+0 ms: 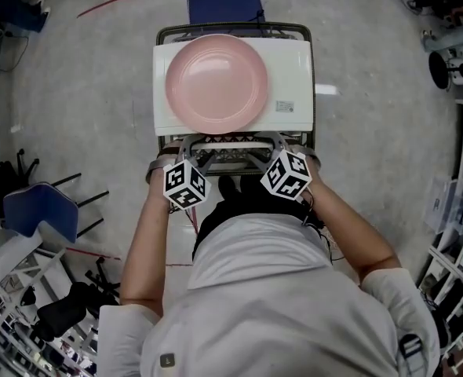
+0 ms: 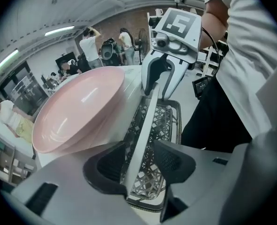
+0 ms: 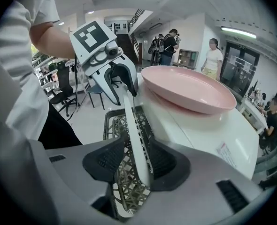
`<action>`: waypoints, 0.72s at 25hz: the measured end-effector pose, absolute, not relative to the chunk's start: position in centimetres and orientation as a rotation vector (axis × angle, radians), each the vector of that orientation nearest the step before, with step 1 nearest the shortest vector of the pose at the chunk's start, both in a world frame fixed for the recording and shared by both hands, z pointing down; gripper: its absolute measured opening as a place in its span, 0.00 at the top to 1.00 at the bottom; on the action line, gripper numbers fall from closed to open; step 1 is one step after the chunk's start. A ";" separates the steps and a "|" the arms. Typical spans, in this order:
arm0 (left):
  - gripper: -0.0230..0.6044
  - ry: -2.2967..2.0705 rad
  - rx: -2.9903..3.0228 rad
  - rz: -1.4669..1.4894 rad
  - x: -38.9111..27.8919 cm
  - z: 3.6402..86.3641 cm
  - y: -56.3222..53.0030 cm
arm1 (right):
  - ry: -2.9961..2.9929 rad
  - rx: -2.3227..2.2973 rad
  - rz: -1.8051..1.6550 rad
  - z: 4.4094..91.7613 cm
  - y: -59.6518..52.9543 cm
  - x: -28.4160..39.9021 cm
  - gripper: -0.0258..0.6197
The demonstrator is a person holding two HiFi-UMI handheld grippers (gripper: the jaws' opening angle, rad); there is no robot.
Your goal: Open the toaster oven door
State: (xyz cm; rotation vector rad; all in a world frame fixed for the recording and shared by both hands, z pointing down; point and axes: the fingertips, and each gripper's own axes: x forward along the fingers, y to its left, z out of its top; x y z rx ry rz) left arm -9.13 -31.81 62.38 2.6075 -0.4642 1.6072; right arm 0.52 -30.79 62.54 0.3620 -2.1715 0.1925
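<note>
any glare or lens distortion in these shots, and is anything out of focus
Head view: even overhead light, white glare patches on the floor, a soft sheen on the pink plate, all fairly sharp. Left gripper view: strong fisheye, dark corners, ceiling lights bowed. Right gripper view: same fisheye and dark corners, with one bright strip light.

We wear a white short-sleeved shirt [image 1: 278, 289] and black trousers [image 1: 247, 204]; our grey left gripper [image 2: 141, 163] and right gripper [image 3: 134, 161] carry black-and-white marker cubes [image 1: 185, 184].
</note>
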 end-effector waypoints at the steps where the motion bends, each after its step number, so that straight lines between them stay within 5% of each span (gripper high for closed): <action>1: 0.63 -0.461 2.604 1.620 -9.1 62.6 -31.8 | -2.168 0.356 0.182 62.7 -30.8 0.5 0.68; 18: 0.78 -0.478 2.668 1.711 -9.1 64.2 -31.2 | -2.123 0.292 0.010 64.1 -30.1 0.3 0.82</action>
